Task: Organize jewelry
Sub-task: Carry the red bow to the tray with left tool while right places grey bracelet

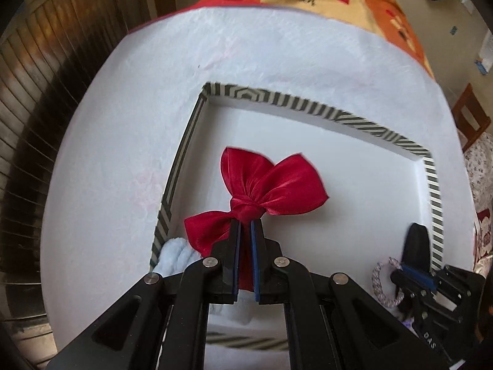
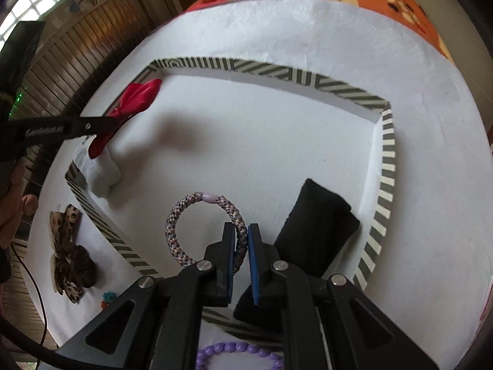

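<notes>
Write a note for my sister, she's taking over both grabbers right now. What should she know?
Left tool: shut on the red bow, held over the striped box.
Right tool: shut on the braided hair tie, also over the box.
Already in the box: black pouch and white fluffy thing.
Left to do: release the bow and tie, then fetch the leopard scrunchie and purple bead bracelet outside the box.
</notes>
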`<action>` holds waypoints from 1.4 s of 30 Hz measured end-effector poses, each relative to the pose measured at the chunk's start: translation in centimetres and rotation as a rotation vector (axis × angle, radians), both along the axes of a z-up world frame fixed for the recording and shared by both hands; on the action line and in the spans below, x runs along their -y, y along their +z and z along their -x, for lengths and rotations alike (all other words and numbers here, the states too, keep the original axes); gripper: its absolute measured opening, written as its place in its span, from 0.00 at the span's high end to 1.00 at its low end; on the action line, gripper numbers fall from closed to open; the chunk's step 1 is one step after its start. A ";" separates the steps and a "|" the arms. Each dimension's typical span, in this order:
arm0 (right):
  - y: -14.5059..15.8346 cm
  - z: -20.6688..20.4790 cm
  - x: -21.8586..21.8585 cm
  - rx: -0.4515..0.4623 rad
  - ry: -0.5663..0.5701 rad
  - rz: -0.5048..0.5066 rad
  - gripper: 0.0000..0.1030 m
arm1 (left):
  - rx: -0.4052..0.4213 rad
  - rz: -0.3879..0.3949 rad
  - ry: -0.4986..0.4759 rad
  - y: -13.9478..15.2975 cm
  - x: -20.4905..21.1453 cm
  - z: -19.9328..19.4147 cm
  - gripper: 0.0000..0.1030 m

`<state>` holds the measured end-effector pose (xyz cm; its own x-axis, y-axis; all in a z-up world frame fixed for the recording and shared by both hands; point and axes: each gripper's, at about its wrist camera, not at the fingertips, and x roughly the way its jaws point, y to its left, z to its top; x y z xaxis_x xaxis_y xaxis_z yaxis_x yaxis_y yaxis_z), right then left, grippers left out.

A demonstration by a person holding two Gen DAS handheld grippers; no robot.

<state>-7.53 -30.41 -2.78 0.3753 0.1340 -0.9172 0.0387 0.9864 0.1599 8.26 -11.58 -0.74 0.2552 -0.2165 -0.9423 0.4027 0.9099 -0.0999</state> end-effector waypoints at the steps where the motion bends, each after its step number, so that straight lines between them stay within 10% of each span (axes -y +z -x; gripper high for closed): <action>1: -0.3 0.0 -0.1 -0.004 0.003 0.005 0.92 | -0.004 -0.003 0.003 -0.3 0.1 -0.2 1.00; 12: -0.7 -0.3 0.0 -0.011 -0.009 0.026 0.92 | -0.010 0.000 0.020 -1.2 0.3 -1.2 1.00; 19: 0.5 0.5 0.4 0.014 -0.042 -0.040 0.70 | 0.025 0.001 0.006 -0.1 0.5 -0.5 0.98; 42: 3.9 4.1 -0.3 0.070 -0.097 -0.044 0.51 | 0.072 0.041 0.033 4.2 -2.0 4.6 0.87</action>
<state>-11.60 -30.14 1.15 0.4516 0.1332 -0.8822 0.1205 0.9706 0.2082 3.63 -9.62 3.46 0.3298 -0.2446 -0.9118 0.3803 0.9184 -0.1088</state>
